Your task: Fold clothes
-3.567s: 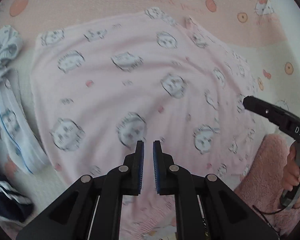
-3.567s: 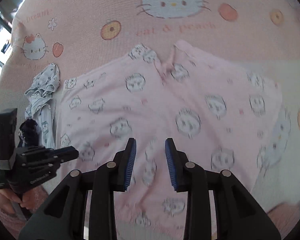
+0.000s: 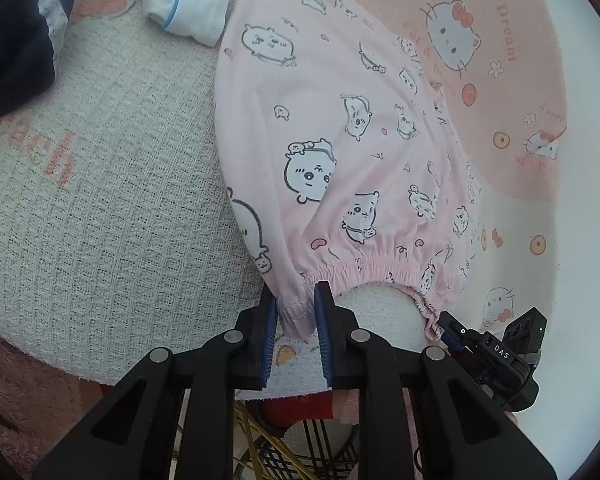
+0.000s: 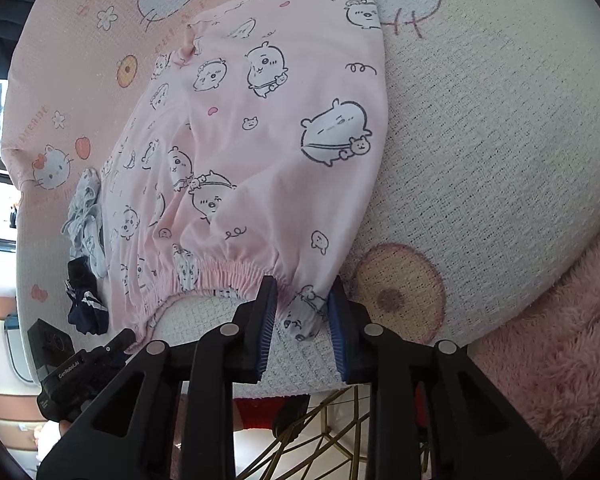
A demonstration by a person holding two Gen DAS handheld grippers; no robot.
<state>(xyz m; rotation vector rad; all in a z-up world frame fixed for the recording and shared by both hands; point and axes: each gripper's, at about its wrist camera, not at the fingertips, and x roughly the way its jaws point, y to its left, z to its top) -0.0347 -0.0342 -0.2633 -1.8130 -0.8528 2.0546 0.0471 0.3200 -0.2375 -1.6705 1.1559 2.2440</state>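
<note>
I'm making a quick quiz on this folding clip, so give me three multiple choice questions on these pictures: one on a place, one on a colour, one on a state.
1. Where does the left gripper meet the pink garment?
A. at a corner of its elastic waistband
B. in the middle of a leg
C. it is nowhere near the garment

2. What colour is the crumpled garment at the top left of the left wrist view?
A. yellow
B. dark navy
C. green

3. How do the jaws of the right gripper stand?
A. shut tight on nothing
B. apart, with a garment corner between them
C. out of view

Answers: 1 A, the gathered hem sits between its jaws. 2 B, it shows dark blue beside the white garment. 3 B, a gap shows beside the cloth.
</note>
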